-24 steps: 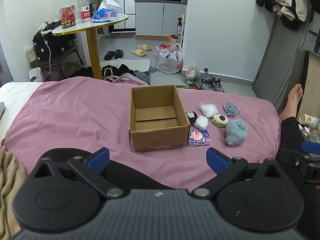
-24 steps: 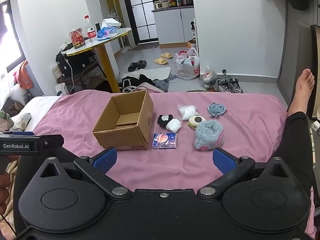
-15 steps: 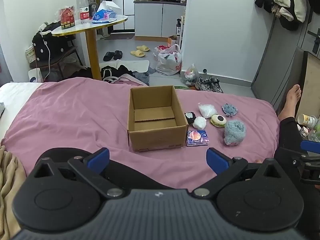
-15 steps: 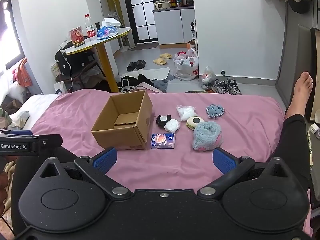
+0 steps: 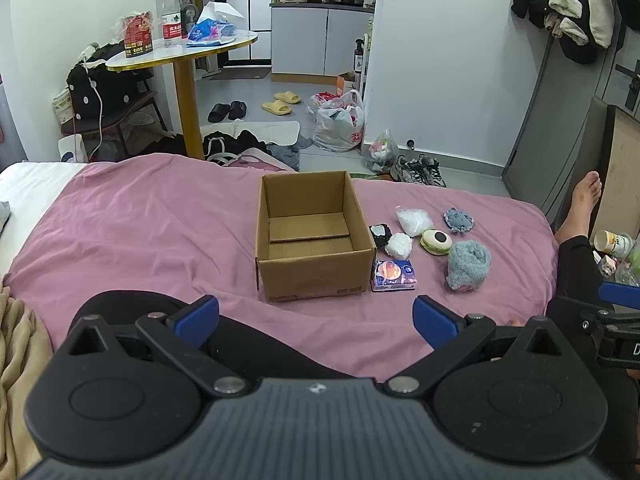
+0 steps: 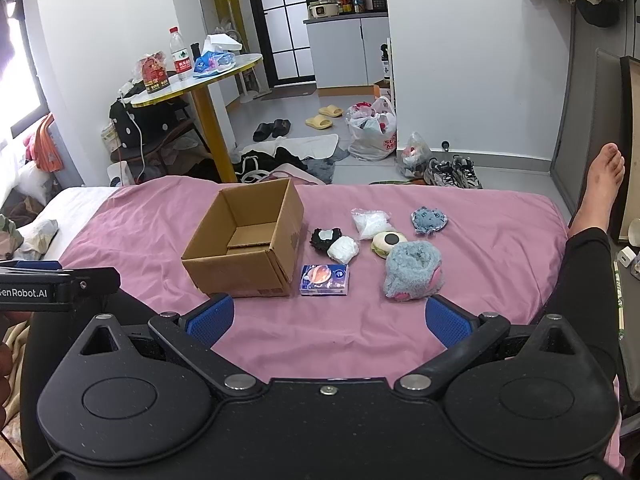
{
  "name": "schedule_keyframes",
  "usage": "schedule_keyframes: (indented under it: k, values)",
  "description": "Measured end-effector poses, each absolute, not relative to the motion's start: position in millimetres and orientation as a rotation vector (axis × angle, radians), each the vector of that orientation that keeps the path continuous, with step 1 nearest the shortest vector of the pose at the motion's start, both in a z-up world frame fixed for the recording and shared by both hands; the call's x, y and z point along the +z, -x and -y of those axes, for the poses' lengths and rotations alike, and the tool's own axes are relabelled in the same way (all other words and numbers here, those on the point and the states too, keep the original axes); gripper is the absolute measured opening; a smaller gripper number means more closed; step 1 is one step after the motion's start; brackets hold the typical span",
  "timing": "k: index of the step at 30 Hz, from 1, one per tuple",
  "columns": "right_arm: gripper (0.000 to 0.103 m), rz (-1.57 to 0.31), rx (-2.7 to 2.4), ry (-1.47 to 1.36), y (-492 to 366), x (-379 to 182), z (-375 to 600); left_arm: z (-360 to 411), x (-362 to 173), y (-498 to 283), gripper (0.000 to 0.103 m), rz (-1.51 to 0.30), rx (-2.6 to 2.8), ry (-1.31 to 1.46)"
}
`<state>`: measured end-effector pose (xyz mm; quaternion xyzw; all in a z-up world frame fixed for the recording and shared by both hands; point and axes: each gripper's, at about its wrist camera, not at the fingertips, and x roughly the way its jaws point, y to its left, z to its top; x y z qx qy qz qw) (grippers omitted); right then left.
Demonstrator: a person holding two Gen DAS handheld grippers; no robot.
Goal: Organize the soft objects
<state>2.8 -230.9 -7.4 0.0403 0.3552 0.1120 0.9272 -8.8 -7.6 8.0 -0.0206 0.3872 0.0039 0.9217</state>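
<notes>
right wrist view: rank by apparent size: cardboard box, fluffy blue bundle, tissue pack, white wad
1. cardboard box
2. fluffy blue bundle
3. tissue pack
4. white wad
The last two look close in size, and the pack lies nearer the camera, so their order is unsure.

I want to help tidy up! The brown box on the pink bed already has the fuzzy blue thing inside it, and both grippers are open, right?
Not quite. The cardboard box is empty. The fuzzy blue sock bundle lies on the pink bedsheet beside the box, as the right wrist view shows. The left gripper and right gripper are both open.
</notes>
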Motion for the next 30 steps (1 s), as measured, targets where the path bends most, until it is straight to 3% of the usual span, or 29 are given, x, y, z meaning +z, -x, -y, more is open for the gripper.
schedule_keyframes:
  k: [30]
  values:
    - [0.103, -0.725, 0.229, -0.068, 0.0, -3.1, 230.3, 10.7, 10.9, 12.7, 0.102, -0.783, 0.011, 0.026]
